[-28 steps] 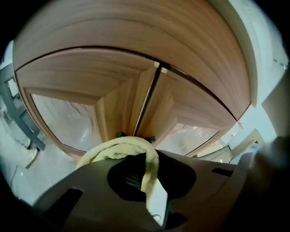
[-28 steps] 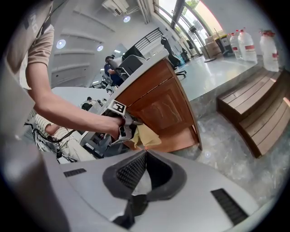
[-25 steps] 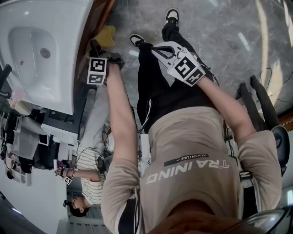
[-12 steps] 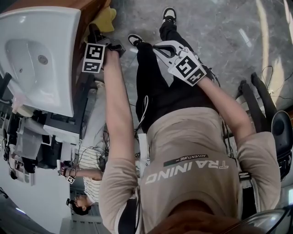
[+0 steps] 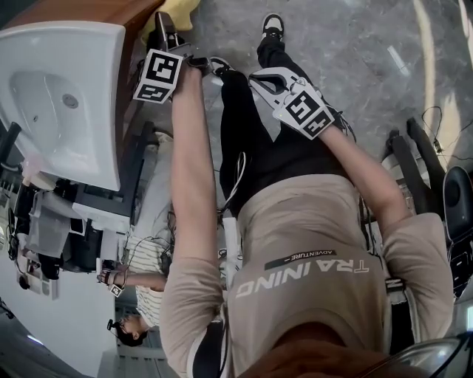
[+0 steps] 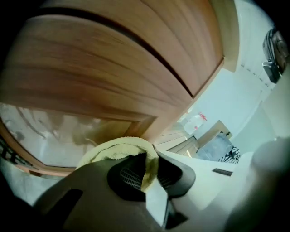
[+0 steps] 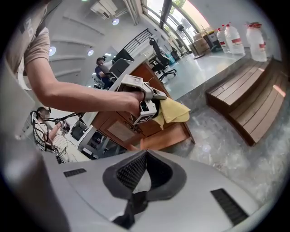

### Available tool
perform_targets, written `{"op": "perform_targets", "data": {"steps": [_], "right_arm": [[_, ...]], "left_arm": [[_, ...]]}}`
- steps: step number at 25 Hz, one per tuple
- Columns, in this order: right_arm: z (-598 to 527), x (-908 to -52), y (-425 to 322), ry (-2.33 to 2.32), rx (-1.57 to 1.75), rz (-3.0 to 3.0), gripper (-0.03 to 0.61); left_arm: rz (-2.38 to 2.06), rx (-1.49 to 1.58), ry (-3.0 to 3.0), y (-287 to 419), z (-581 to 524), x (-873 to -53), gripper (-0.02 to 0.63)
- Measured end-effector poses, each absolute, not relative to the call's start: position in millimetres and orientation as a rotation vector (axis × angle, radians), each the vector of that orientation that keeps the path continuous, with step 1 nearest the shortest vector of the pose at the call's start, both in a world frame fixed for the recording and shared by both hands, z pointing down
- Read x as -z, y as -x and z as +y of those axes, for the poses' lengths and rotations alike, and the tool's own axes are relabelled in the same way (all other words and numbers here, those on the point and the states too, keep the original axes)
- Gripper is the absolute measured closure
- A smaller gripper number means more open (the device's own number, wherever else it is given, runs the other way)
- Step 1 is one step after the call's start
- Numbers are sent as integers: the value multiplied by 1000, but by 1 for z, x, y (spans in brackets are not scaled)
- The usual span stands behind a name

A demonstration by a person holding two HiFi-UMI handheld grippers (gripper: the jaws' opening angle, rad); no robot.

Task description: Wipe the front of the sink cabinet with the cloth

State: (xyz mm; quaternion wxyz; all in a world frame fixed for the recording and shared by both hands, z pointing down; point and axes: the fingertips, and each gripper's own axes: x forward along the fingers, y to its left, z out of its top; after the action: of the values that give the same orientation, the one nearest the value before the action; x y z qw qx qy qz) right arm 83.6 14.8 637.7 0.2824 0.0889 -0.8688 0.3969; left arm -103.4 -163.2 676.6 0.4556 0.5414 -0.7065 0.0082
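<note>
Closest to the head camera, a beige shirt (image 5: 310,251) fills the bottom of the frame, and both bare arms reach up the picture from it. The right tongs (image 5: 256,77) hang at upper centre over the dark trousers. In their own view the right tongs (image 7: 144,158) are pressed together with nothing between them.

Further up and to the left, the left tongs (image 5: 168,37) are out at arm's length, clamped on the yellow cloth (image 5: 177,10) at the very top edge. In the left gripper view the cloth (image 6: 118,148) bulges over the pinched tongs (image 6: 149,171), right up by the brown wooden front of the sink cabinet (image 6: 113,68), which fills the upper half of that frame. Whether cloth and wood actually touch, I can't tell.

The white sink (image 5: 66,96) sits at upper left in the head view, above the cabinet. Grey marbled floor (image 5: 355,44) spreads across the top right. Far off in the right gripper view, wooden benches (image 7: 247,106) lie at right and water bottles (image 7: 235,38) stand at upper right.
</note>
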Motion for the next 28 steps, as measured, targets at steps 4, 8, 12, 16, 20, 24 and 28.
{"op": "perform_targets", "data": {"steps": [4,8,12,16,20,24,28], "right_arm": [[12,-643,-94,-240,-1045,-2318,565],[3,-645,-91,-240,-1023,-2316,566],[7,-643,-79,-233,-1008,-2316,566],[31,-653,-68,-202,-1012,-2293,565],[64,-669,-46,-166,-1013,-2262,566],[97,-668,-19,-117,-1001,-2255,565],[126,-667,18,-69,-972,-2262,566]], "left_arm": [[-1677,-45,-1496,74,-195,-666,574],[-1627,-63,-1535,58,-202,-664,574],[-1601,-74,-1506,58,-170,-671,574],[-1601,-104,-1432,74,-115,-696,574],[-1628,-138,-1343,108,-50,-723,574],[-1658,-142,-1190,149,29,-739,574],[-1707,-145,-1053,201,106,-752,574]]}}
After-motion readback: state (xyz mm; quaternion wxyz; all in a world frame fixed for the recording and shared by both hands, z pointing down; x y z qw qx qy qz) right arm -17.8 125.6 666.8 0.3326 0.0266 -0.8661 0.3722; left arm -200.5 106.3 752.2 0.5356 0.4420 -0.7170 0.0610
